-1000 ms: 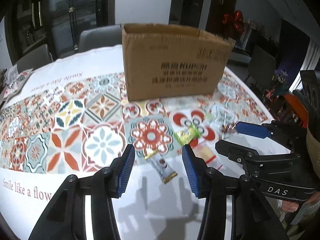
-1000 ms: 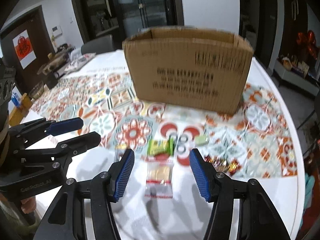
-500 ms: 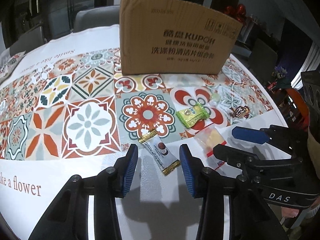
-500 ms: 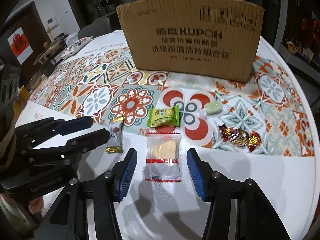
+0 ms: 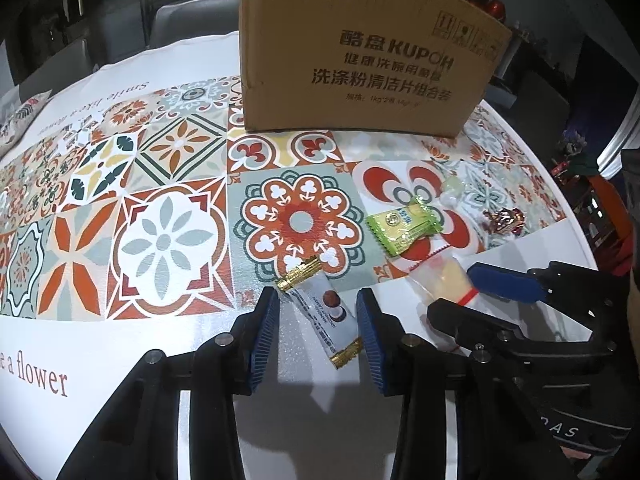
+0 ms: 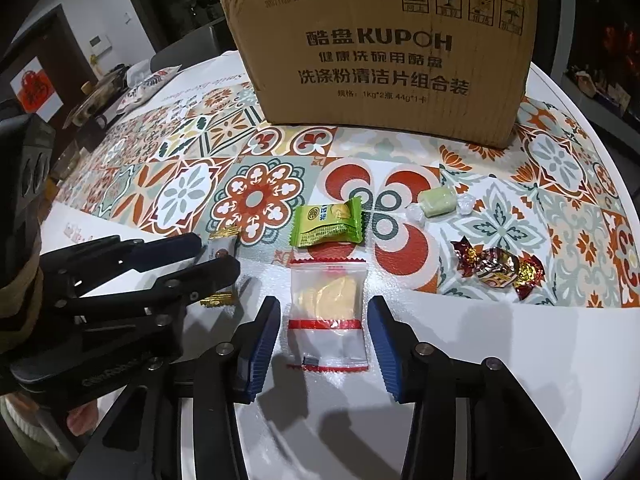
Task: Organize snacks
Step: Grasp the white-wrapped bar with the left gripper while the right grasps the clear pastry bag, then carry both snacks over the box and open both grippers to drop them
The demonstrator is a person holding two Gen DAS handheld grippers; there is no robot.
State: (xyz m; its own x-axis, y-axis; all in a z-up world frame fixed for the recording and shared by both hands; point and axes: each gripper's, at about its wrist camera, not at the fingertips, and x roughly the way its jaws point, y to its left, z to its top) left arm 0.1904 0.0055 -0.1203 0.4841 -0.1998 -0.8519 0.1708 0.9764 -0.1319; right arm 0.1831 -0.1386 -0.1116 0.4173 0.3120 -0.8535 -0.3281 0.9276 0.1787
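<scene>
Centrally, the cardboard box (image 6: 380, 60) reads "KUPOH" at upper frame. Lower down, the right gripper (image 6: 324, 344) gapes around the clear packet (image 6: 328, 316); the left gripper (image 5: 316, 336) straddles the white gold-ended bar (image 5: 320, 316), perhaps touching it.

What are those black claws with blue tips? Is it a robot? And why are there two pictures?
No robot: a person holds one pincher tool in each hand, and each tool carries a camera looking along its fingers. One picture comes from the left gripper, the other from the right gripper.

On the patterned tablecloth stands a cardboard box, with snacks in front. The left gripper is open around a white bar with gold ends. The right gripper is open around a clear packet with a yellow biscuit. A green packet, a pale green candy and a red foil candy lie nearby. Nothing is held yet.
</scene>
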